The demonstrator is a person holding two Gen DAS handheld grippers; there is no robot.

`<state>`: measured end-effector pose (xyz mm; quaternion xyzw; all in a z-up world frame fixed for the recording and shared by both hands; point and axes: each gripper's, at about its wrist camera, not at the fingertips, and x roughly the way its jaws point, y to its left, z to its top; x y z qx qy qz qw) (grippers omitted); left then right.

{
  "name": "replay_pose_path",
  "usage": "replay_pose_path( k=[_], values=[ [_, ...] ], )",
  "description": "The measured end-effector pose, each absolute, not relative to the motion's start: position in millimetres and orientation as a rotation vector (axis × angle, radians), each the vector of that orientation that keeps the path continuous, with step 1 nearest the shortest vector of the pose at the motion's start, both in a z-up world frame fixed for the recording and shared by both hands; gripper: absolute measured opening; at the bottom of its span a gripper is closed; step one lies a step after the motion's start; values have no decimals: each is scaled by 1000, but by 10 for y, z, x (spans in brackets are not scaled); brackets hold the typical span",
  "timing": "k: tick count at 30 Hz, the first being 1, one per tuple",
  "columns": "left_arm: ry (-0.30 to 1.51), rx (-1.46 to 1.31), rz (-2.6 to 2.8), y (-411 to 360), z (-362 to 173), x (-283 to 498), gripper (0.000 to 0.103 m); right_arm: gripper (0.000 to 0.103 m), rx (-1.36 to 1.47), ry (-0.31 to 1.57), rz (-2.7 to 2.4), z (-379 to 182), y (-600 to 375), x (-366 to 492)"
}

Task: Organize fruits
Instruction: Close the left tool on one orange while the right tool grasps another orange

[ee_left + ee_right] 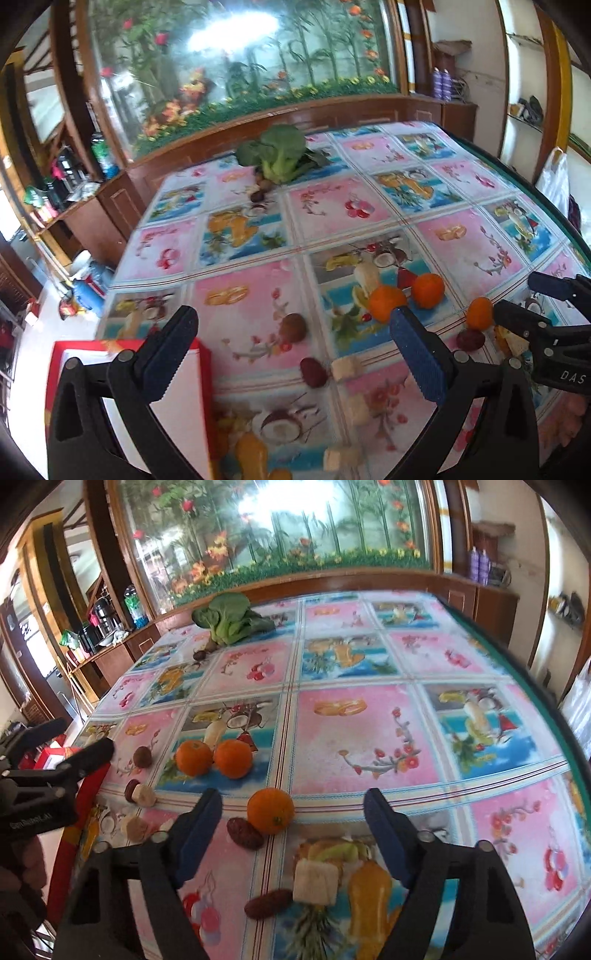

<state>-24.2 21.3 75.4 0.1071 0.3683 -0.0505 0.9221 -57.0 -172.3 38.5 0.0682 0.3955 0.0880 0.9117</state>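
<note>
From the left wrist, the left tongs (295, 354) are seen spread and empty above the bench (369, 206); two oranges (406, 295) lie beyond the right finger.

From the right wrist, the right tongs (293, 830) are spread, with one orange (270, 811) lying between the fingertips, near the bench's front edge.

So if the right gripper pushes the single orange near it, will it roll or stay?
The orange looks round and sits on smooth tablecloth, so it probably rolls. The dark date touching it might block it leftward. It seems firm.

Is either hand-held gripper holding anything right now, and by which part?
Nothing is held: left hand-held gripper and right hand-held gripper both open, empty.
</note>
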Motion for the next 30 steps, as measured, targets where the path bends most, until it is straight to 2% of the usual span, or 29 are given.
replay_pose_path(
  k=[7,10,12,17,20,22,27,30],
  values=[
    [854,313,-226,-131,439,109,102,65,186,882,228,208,-1698,-417],
    [877,344,-276,-232,365,181,93,62,183,897,228,172,-1697,-391],
    [893,348,-306,-267,329,222,84,58,184,905,245,161,-1677,-387],
    [940,288,-390,-286,243,297,74,51,174,910,264,153,-1656,-366],
    [953,248,-428,-296,221,310,62,42,184,912,294,144,-1642,-354],
    [962,226,-450,-304,217,320,55,32,197,917,319,130,-1641,-335],
    [975,203,-491,-321,216,287,37,31,219,915,332,120,-1654,-338],
    [971,210,-479,-343,214,257,37,31,237,903,341,131,-1671,-354]
  ],
)
